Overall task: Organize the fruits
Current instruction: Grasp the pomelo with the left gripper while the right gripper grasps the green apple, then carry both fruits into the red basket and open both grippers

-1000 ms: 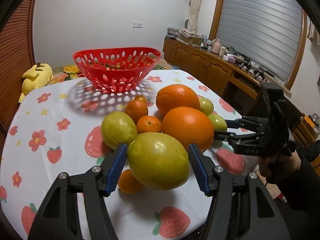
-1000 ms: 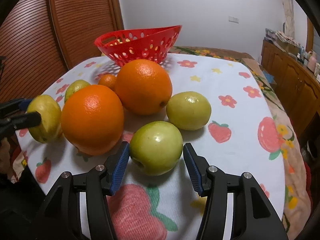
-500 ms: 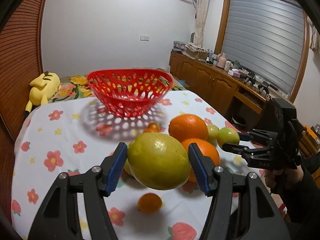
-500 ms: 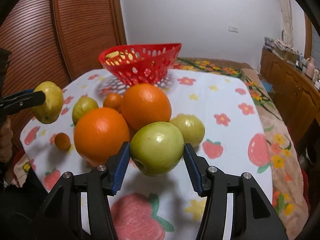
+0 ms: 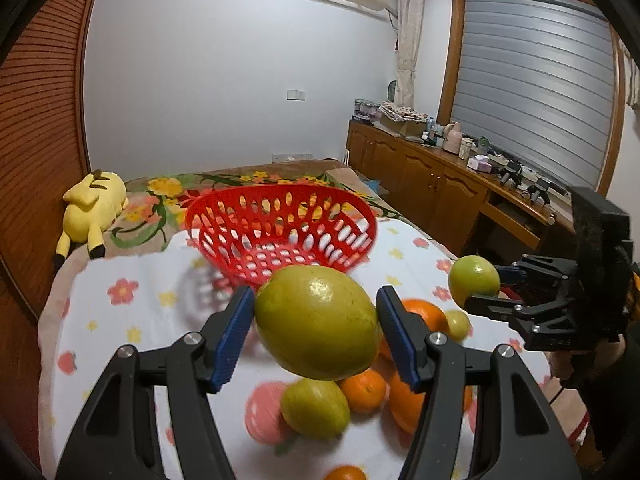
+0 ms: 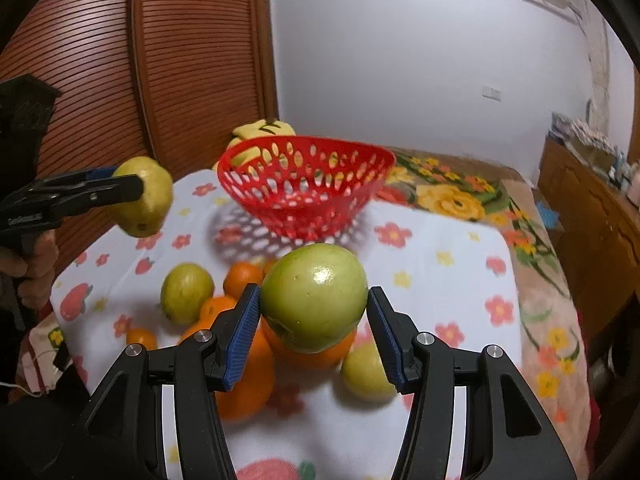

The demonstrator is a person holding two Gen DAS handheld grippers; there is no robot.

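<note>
My left gripper point(image 5: 316, 320) is shut on a large yellow-green fruit point(image 5: 316, 322) and holds it in the air above the table. It also shows in the right wrist view point(image 6: 144, 196). My right gripper point(image 6: 314, 316) is shut on a green apple point(image 6: 314, 298), also lifted; the apple shows in the left wrist view point(image 5: 474, 280). An empty red perforated basket point(image 5: 280, 232) stands at the far side of the table, beyond both held fruits. Several oranges point(image 6: 244, 384) and green fruits point(image 6: 186, 292) lie in a pile below the grippers.
The table point(image 6: 440, 256) has a white cloth with flower and strawberry prints. A yellow plush toy point(image 5: 94, 208) lies on the bed behind it. Wooden cabinets point(image 5: 432, 192) stand at the right, a slatted wooden wardrobe point(image 6: 160, 60) at the left.
Both grippers have risen from the table with their fruits and moved toward the red basket. The pile of oranges and green fruits now lies lower in both views.
</note>
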